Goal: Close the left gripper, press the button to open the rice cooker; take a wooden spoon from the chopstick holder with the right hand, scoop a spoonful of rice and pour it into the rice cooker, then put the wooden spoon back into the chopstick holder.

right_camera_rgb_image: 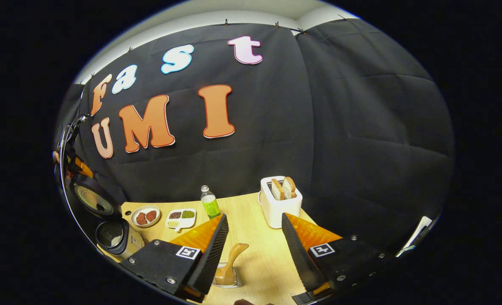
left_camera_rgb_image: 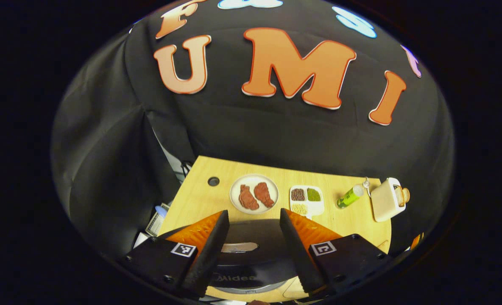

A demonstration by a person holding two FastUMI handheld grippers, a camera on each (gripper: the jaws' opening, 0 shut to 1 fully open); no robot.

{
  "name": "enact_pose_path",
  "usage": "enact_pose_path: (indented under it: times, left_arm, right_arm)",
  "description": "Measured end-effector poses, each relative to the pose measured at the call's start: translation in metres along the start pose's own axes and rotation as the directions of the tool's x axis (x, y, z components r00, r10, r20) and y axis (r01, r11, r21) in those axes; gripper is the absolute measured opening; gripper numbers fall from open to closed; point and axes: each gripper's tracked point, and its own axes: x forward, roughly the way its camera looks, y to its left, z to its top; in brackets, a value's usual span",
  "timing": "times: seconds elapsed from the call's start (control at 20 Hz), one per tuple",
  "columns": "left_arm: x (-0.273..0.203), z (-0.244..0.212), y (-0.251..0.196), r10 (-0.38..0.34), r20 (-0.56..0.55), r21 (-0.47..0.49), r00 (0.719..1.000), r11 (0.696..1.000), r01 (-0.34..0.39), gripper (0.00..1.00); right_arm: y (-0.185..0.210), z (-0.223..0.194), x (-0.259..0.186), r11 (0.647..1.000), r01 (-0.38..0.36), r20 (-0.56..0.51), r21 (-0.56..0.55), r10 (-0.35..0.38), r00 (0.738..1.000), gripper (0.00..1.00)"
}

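A wooden table (right_camera_rgb_image: pixel 251 237) is seen against a black cloth wall. In the right gripper view, the rice cooker (right_camera_rgb_image: pixel 117 238) stands at the table's left edge with its lid (right_camera_rgb_image: pixel 93 198) raised upright behind it; the dark round pot is open at the top and something pale can be made out inside. In the left gripper view, the cooker (left_camera_rgb_image: pixel 251 262) is seen from just above, as a dark rounded body with a pale strip on top and a silver rim below, lying between and under the fingers.

The left gripper (left_camera_rgb_image: pixel 254 224) is held with its fingers spread apart, nothing pressed between them. The right gripper (right_camera_rgb_image: pixel 254 226) is likewise spread wide and holds nothing. Between its fingers, low on the table, a wooden spoon (right_camera_rgb_image: pixel 230 264) is seen with its bowl resting in a small clear container (right_camera_rgb_image: pixel 227 279) and its handle leaning up and to the right.

Farther back are set a plate of two red meat pieces (left_camera_rgb_image: pixel 254 194), a divided tray of grains (left_camera_rgb_image: pixel 306 200), a green bottle (right_camera_rgb_image: pixel 210 203) and a white toaster (right_camera_rgb_image: pixel 280 203) with two bread slices.
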Motion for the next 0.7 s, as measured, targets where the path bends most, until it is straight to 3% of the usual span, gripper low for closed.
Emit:
enact_pose_path:
  times: [0.1, 0.2, 0.25, 0.3, 0.35, 0.7]
  left_arm:
    - [0.003, -0.026, -0.004, -0.015, -0.12, 0.005, 0.993, 1.0, 0.016, 0.8]
    - [-0.002, -0.054, -0.011, -0.057, -0.22, -0.05, 0.974, 0.998, 0.048, 0.8]
    - [0.0, -0.061, -0.011, -0.069, -0.233, -0.071, 0.97, 0.996, 0.054, 0.88]
    - [-0.003, -0.072, -0.011, -0.084, -0.253, -0.08, 0.964, 0.995, 0.066, 0.88]
    - [-0.002, -0.081, -0.012, -0.093, -0.262, -0.089, 0.961, 0.993, 0.072, 0.81]
    - [0.008, -0.165, -0.012, -0.065, -0.448, -0.067, 0.892, 0.997, 0.039, 0.82]
  right_arm:
    - [0.009, 0.0, 0.002, 1.0, -0.022, -0.001, -0.01, 0.022, 1.0, 0.79]
    - [0.021, -0.003, 0.006, 0.998, -0.052, -0.006, -0.024, 0.052, 0.999, 0.79]
    - [0.025, -0.003, 0.008, 0.997, -0.065, -0.007, -0.034, 0.065, 0.998, 0.79]
    - [0.031, -0.004, 0.011, 0.996, -0.08, -0.011, -0.041, 0.079, 0.997, 0.79]
    - [0.036, -0.005, 0.013, 0.994, -0.094, -0.017, -0.046, 0.094, 0.995, 0.79]
    - [0.09, -0.007, 0.023, 0.972, -0.222, -0.028, -0.081, 0.22, 0.975, 0.79]
